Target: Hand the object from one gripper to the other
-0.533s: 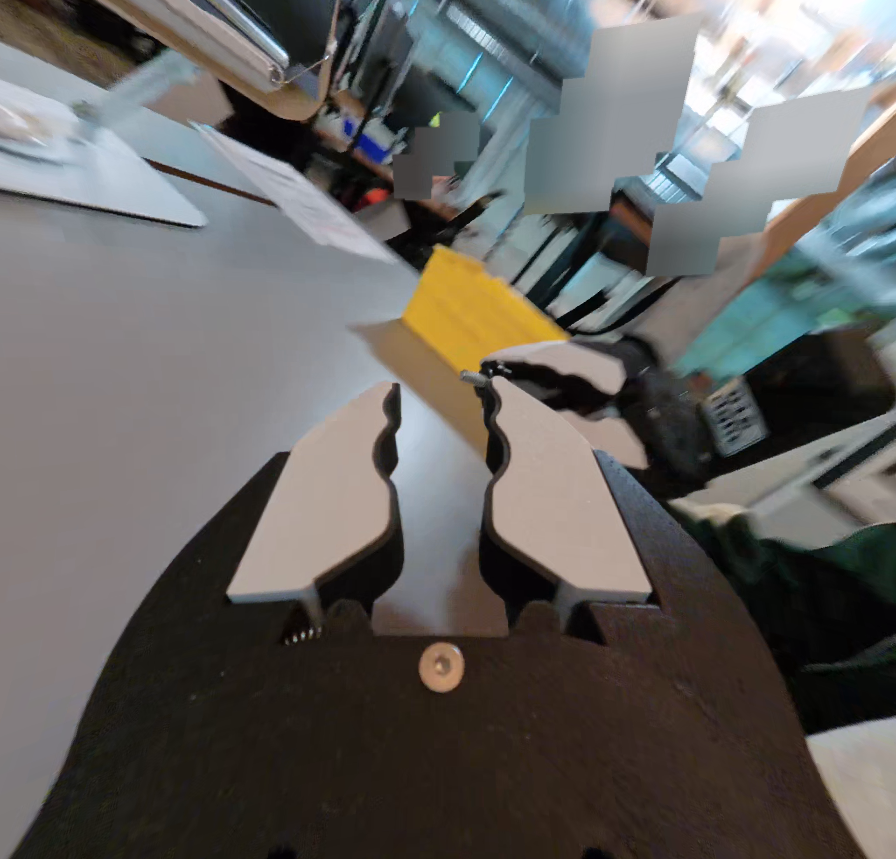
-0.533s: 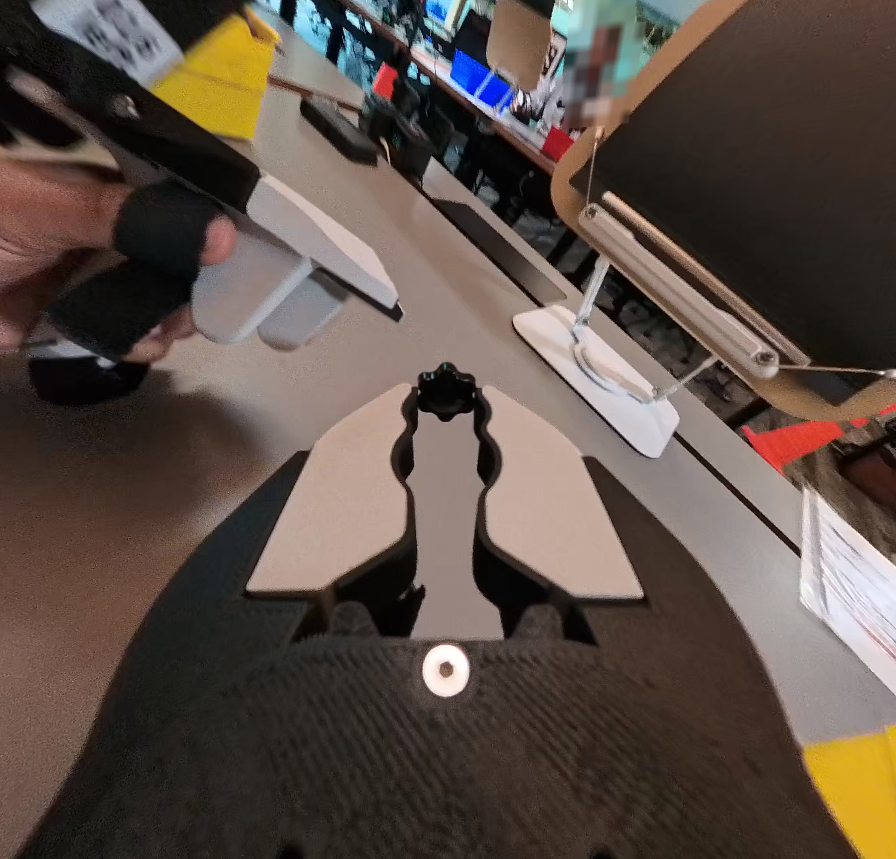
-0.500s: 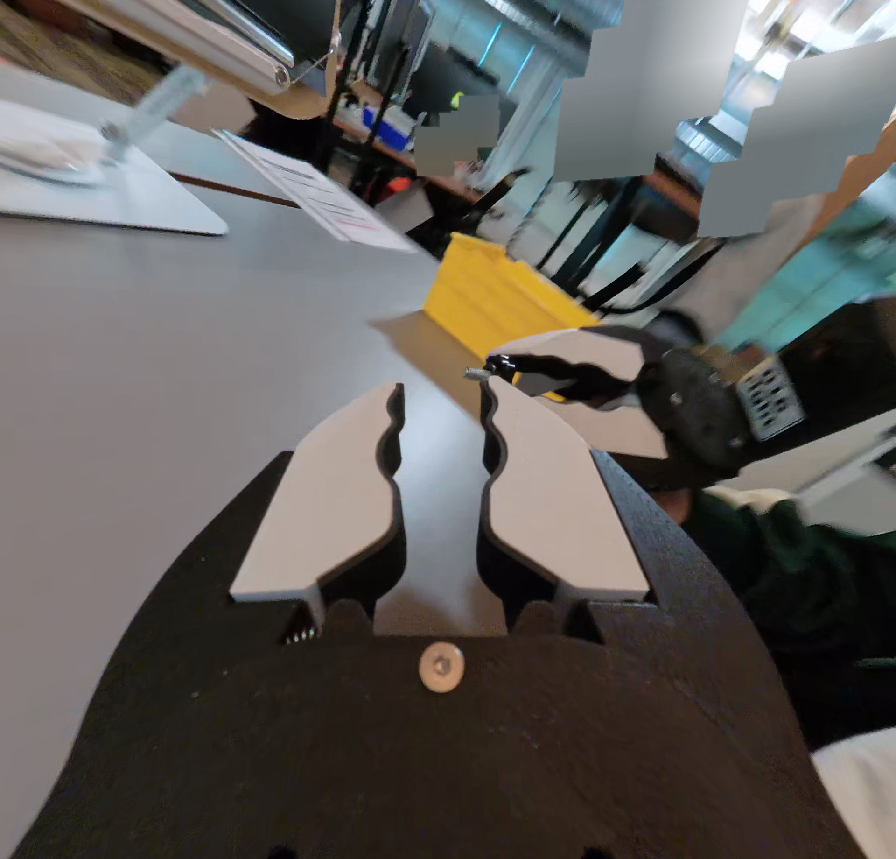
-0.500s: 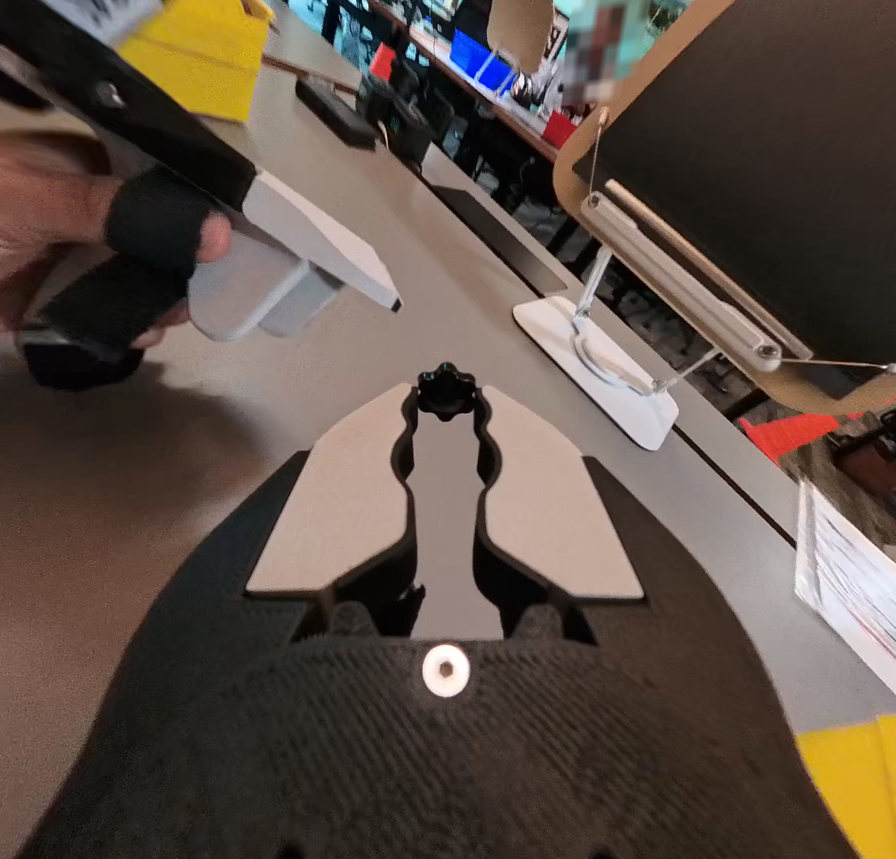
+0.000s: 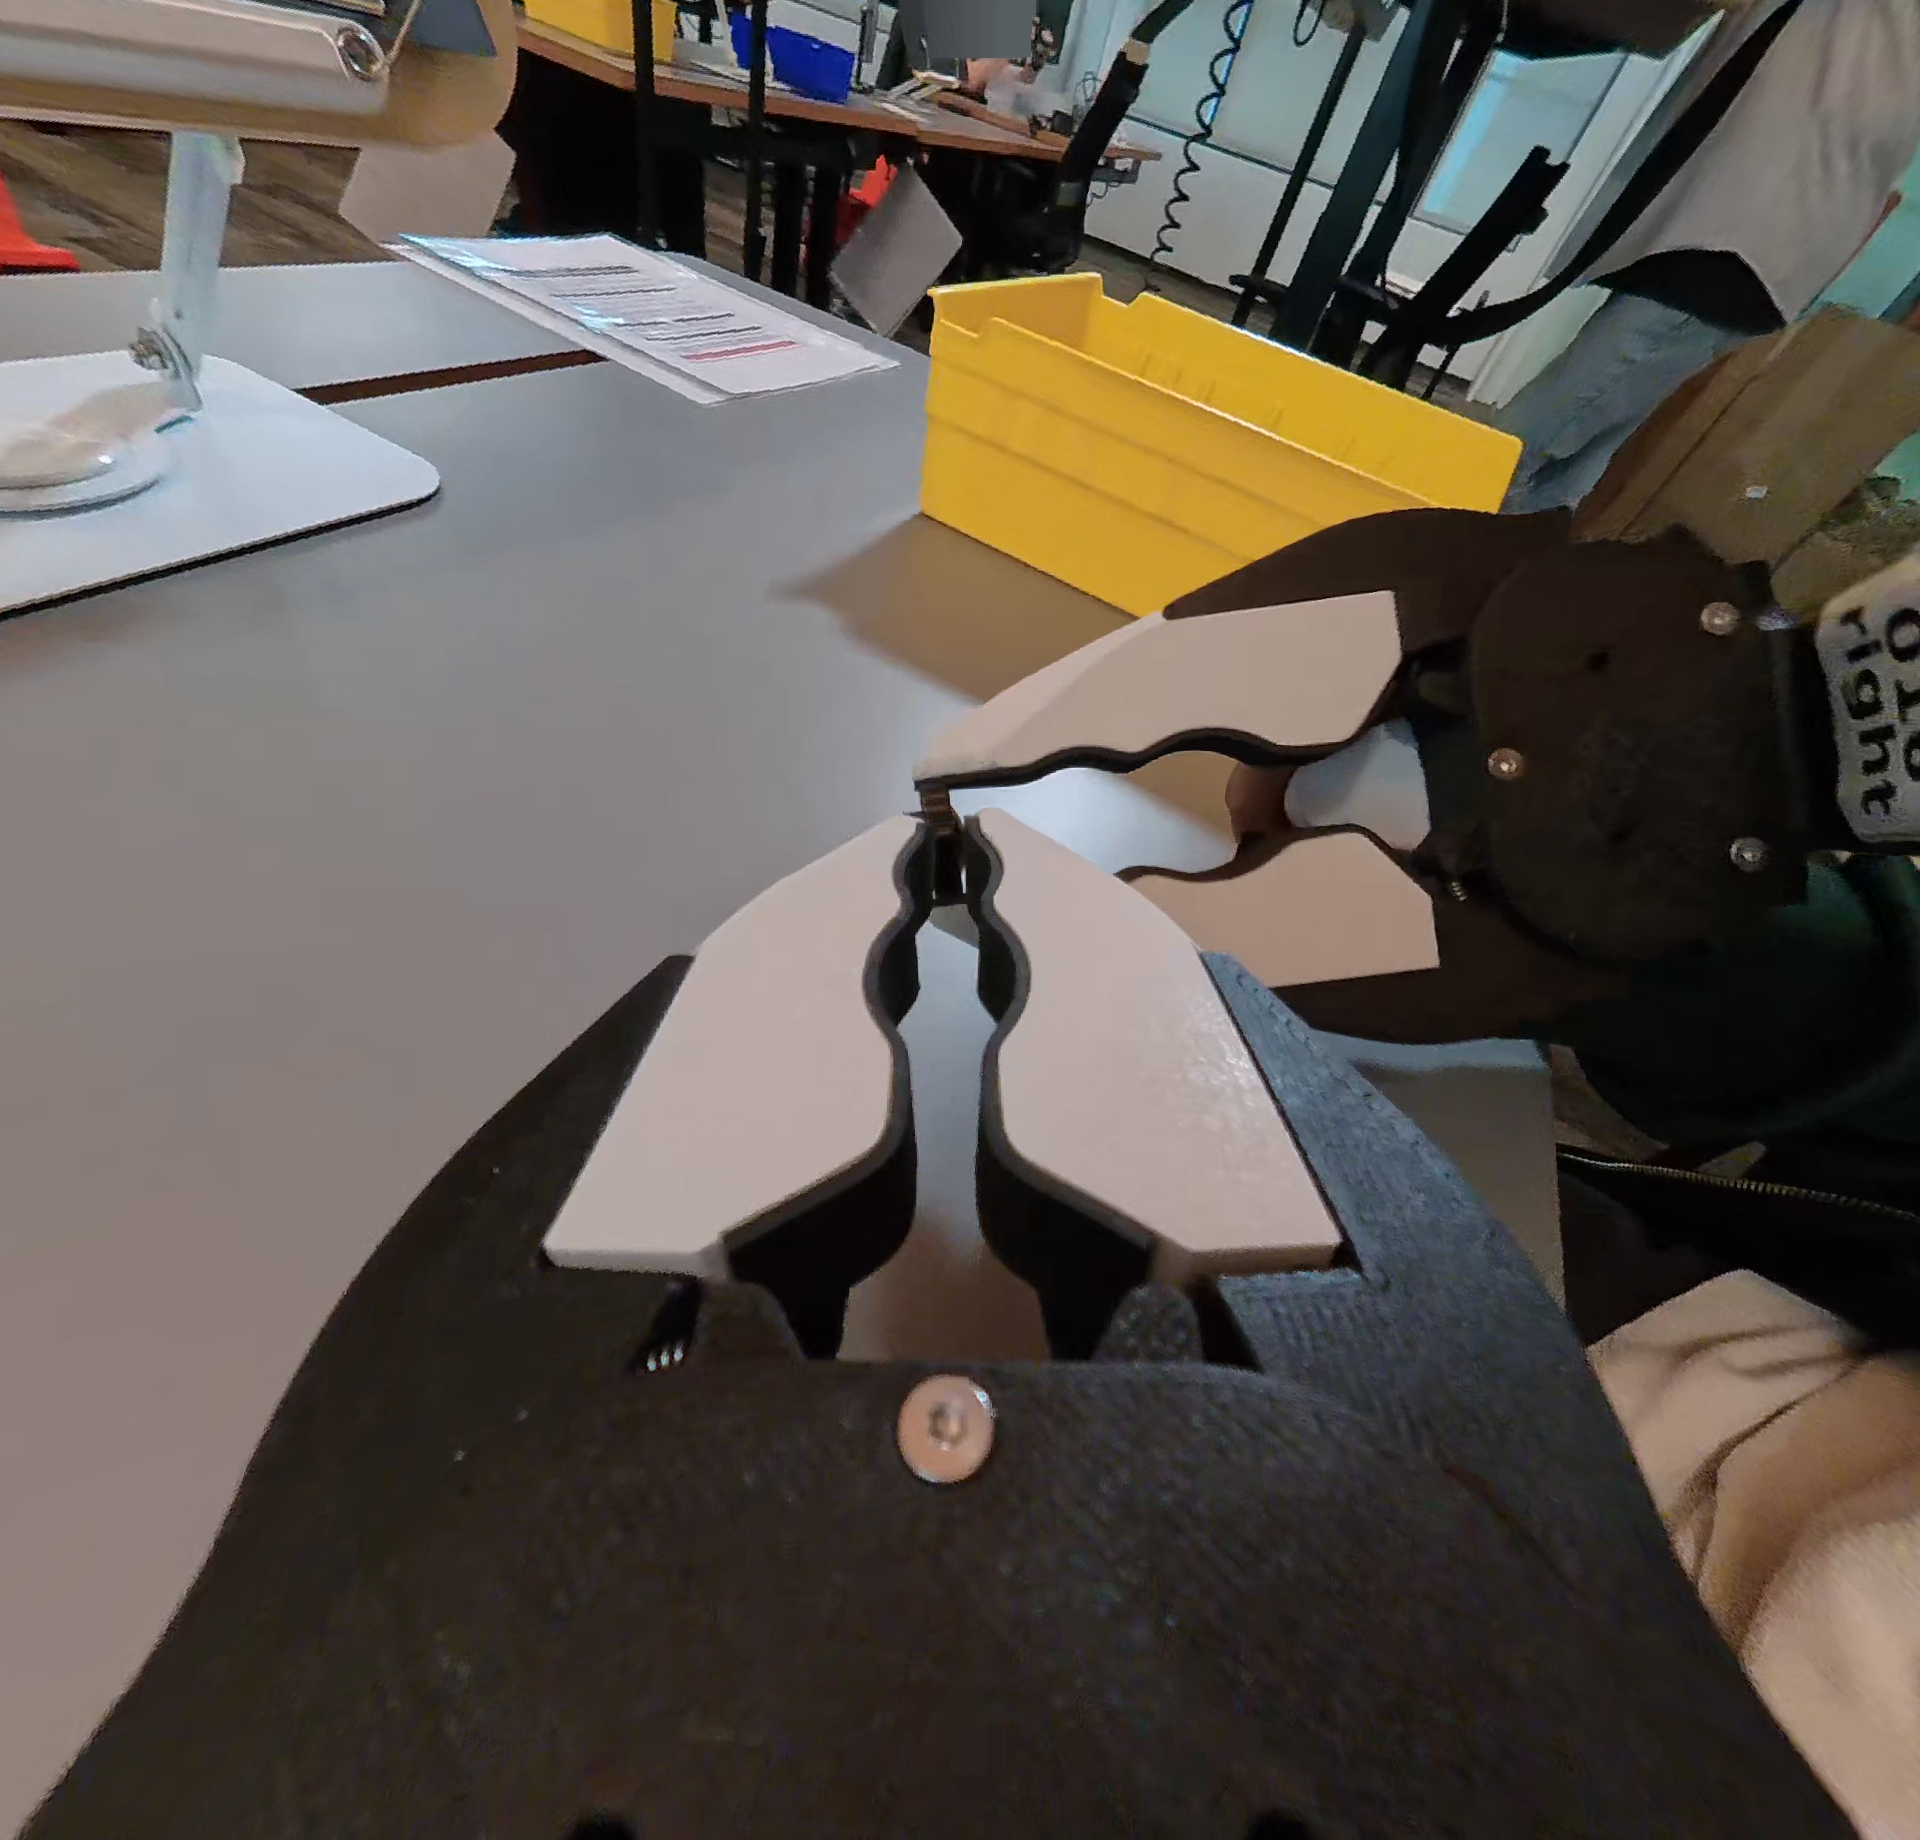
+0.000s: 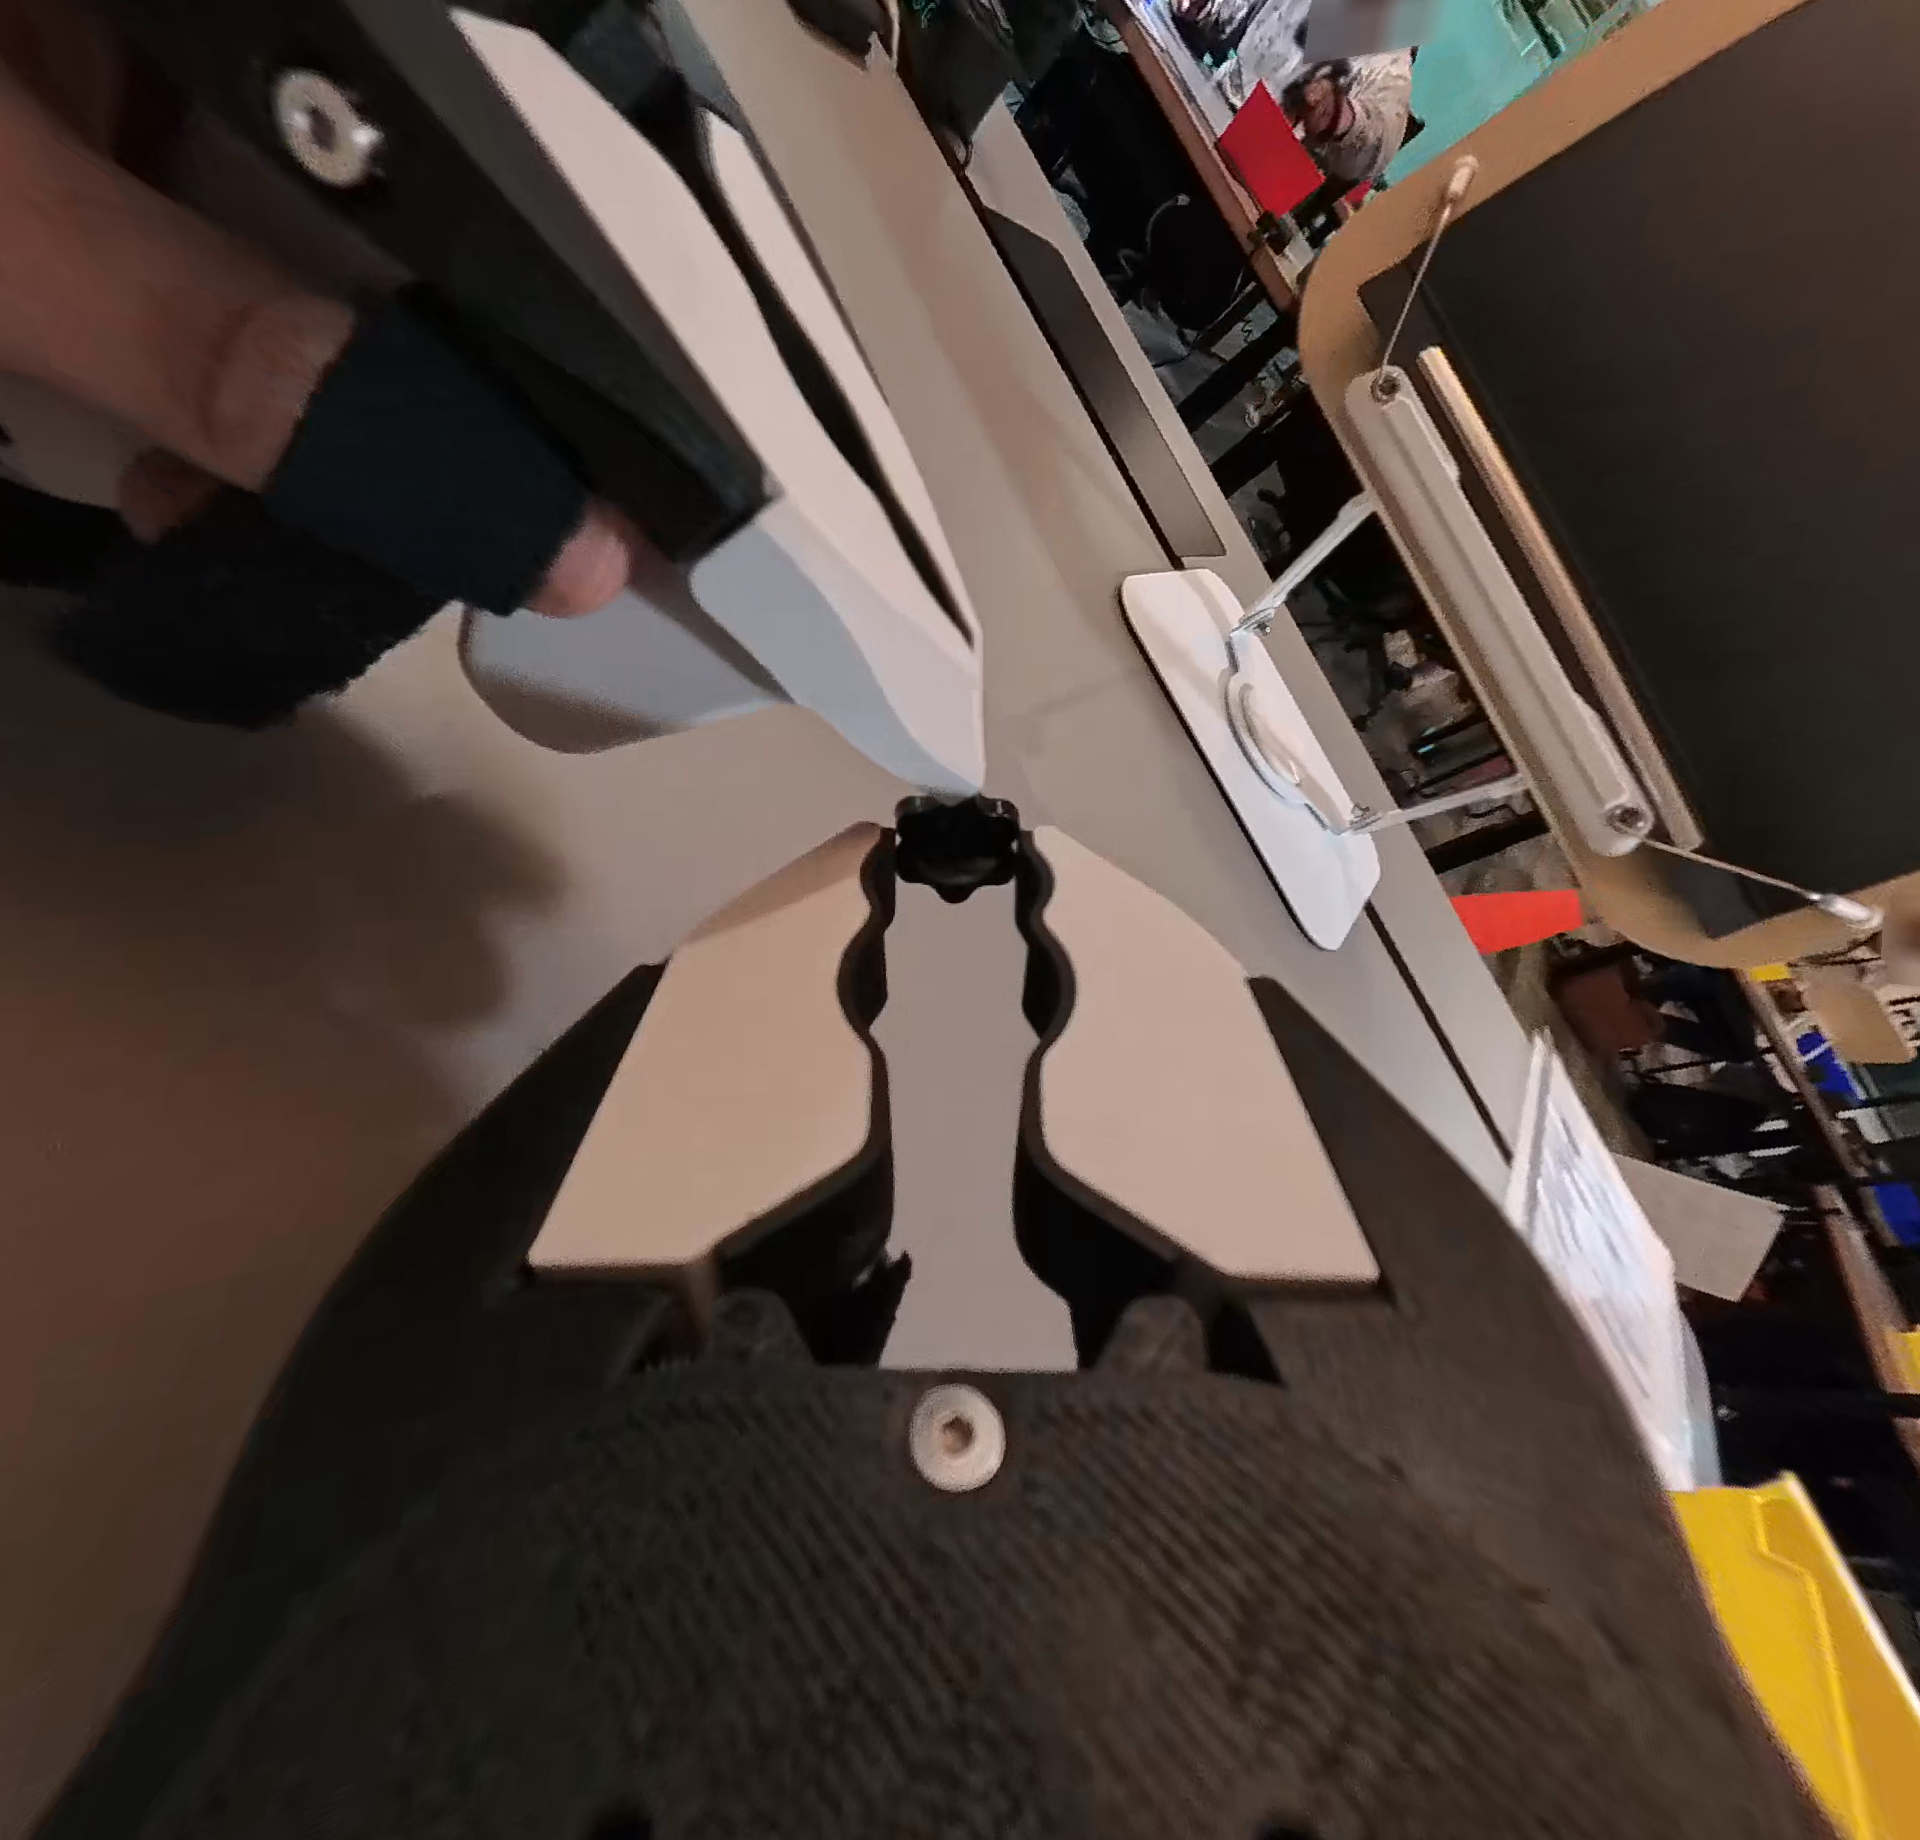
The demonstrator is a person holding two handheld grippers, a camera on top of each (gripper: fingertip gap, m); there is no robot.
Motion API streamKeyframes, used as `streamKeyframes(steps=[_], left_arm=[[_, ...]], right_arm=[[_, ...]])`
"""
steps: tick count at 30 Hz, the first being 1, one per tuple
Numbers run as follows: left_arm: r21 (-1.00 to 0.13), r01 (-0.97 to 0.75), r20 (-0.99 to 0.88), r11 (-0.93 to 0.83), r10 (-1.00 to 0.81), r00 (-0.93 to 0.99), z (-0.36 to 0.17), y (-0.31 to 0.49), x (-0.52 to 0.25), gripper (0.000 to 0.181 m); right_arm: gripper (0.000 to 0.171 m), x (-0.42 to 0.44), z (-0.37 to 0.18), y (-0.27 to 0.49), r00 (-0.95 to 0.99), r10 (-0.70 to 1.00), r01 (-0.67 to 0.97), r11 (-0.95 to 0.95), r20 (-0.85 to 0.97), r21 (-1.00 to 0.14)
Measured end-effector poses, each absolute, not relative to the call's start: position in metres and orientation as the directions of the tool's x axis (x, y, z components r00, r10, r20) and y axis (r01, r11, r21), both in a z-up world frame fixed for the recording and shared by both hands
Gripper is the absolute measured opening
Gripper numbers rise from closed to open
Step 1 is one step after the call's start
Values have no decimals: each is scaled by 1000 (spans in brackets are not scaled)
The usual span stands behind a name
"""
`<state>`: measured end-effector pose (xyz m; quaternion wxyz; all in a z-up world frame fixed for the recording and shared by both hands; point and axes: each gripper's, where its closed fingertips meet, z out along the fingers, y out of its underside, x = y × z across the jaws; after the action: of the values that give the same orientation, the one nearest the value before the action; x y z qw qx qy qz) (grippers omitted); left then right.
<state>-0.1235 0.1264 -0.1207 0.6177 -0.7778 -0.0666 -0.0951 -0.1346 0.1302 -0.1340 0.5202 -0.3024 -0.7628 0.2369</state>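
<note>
A small black star knob (image 6: 951, 848) with a metal screw end sits between the tips of my right gripper (image 6: 954, 836), which is shut on it. In the left wrist view my left gripper (image 5: 943, 843) has its jaws drawn nearly together around the screw end (image 5: 942, 860), above the grey table (image 5: 416, 751). The right gripper's upper finger (image 5: 1143, 689) reaches in from the right, and its tip meets my left fingertips. In the right wrist view the left gripper's fingers (image 6: 894, 689) come down from the upper left and touch the knob. Most of the knob is hidden in the left view.
A yellow bin (image 5: 1195, 460) stands behind the grippers on the table. A white stand base (image 5: 208, 471) with a tilted panel is at the left, and a laminated sheet (image 5: 665, 315) lies at the far edge. A hand (image 6: 156, 356) holds the left gripper.
The left gripper has moved in to the right gripper's tips and its jaws have narrowed around the screw end. The right gripper still holds the knob.
</note>
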Motion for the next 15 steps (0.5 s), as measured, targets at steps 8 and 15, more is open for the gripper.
streamKeyframes(steps=[8, 15], left_arm=[[-939, 212, 221, -270, -2, 975, -129, 128, -124, 7], [-930, 253, 266, -267, -13, 964, -128, 127, -124, 5]], right_arm=[[22, -135, -135, 129, -267, 673, 214, 739, 689, -639], [22, -135, -134, 129, -267, 662, 195, 749, 700, -634]])
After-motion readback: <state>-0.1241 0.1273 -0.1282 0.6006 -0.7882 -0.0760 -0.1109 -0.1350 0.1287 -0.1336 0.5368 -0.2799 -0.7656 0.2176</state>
